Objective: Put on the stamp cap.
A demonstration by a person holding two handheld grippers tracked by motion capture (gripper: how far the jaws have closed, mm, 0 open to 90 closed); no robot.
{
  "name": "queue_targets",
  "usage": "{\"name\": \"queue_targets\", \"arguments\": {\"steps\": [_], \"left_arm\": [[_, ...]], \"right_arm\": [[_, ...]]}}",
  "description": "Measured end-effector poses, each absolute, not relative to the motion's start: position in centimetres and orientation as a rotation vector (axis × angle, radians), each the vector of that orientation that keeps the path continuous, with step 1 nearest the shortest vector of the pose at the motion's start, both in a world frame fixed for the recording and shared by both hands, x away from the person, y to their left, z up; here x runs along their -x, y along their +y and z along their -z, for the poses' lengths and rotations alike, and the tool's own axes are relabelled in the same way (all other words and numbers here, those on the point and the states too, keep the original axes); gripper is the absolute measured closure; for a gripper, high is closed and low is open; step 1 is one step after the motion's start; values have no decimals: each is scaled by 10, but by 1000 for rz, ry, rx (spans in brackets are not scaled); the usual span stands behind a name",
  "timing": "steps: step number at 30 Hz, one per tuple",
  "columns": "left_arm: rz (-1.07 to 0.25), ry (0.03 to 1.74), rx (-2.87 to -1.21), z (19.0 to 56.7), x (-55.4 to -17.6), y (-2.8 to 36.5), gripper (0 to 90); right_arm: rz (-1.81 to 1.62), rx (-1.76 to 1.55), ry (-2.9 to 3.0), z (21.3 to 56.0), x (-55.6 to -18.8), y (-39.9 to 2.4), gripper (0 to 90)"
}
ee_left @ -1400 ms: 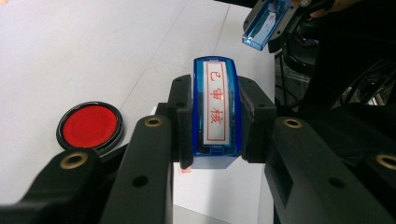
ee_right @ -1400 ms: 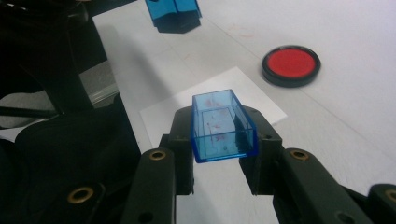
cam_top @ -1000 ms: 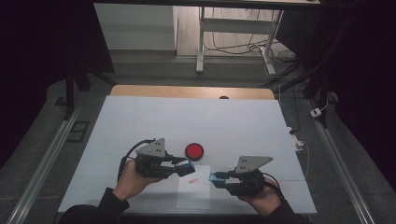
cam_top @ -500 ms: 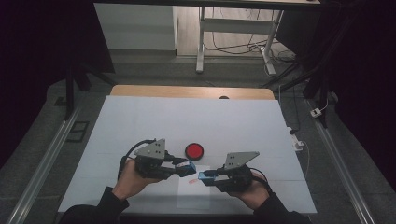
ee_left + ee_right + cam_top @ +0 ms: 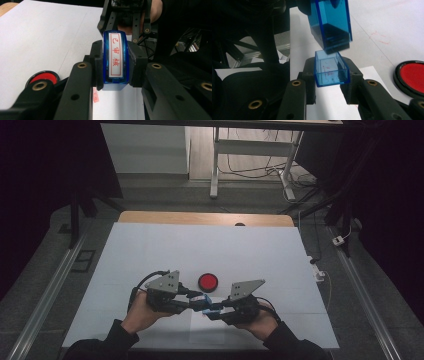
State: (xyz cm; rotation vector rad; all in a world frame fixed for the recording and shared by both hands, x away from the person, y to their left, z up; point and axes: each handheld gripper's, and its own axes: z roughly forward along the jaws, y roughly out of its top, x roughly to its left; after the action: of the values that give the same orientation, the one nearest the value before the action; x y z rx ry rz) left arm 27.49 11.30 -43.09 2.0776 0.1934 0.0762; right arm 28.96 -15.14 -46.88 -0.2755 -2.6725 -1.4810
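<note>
My left gripper (image 5: 196,301) (image 5: 116,65) is shut on a blue stamp (image 5: 115,59) whose white label bears red characters. In the right gripper view the stamp's blue body (image 5: 331,24) hangs tilted at the top. My right gripper (image 5: 214,312) (image 5: 332,73) is shut on the stamp's clear blue cap (image 5: 332,71), whose open end sits just below the stamp's lower end. I cannot tell whether cap and stamp touch. Both grippers meet tip to tip near the table's front, over a white sheet of paper (image 5: 200,332).
A round red ink pad (image 5: 207,281) (image 5: 413,77) lies open just beyond the grippers. A red stamp print (image 5: 95,95) marks the sheet. The white table (image 5: 150,250) ends in a wooden strip (image 5: 200,218) at the far side. Metal rails (image 5: 50,290) run along both sides.
My right gripper has moved left with the cap, up to the stamp in the left gripper. The left gripper has stayed where it was.
</note>
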Motion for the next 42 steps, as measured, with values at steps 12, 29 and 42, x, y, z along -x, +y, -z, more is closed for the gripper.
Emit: {"name": "queue_targets", "arguments": {"steps": [12, 29, 42], "left_arm": [[-57, 136, -2056, 433, -274, 111, 696], [-29, 77, -2021, 436, -275, 113, 697], [-3, 76, -1960, 441, -277, 115, 698]], "right_arm": [[1477, 247, -2648, 471, -292, -141, 683], [1501, 202, -2598, 469, -291, -141, 684], [1528, 175, -2574, 466, -291, -143, 688]]}}
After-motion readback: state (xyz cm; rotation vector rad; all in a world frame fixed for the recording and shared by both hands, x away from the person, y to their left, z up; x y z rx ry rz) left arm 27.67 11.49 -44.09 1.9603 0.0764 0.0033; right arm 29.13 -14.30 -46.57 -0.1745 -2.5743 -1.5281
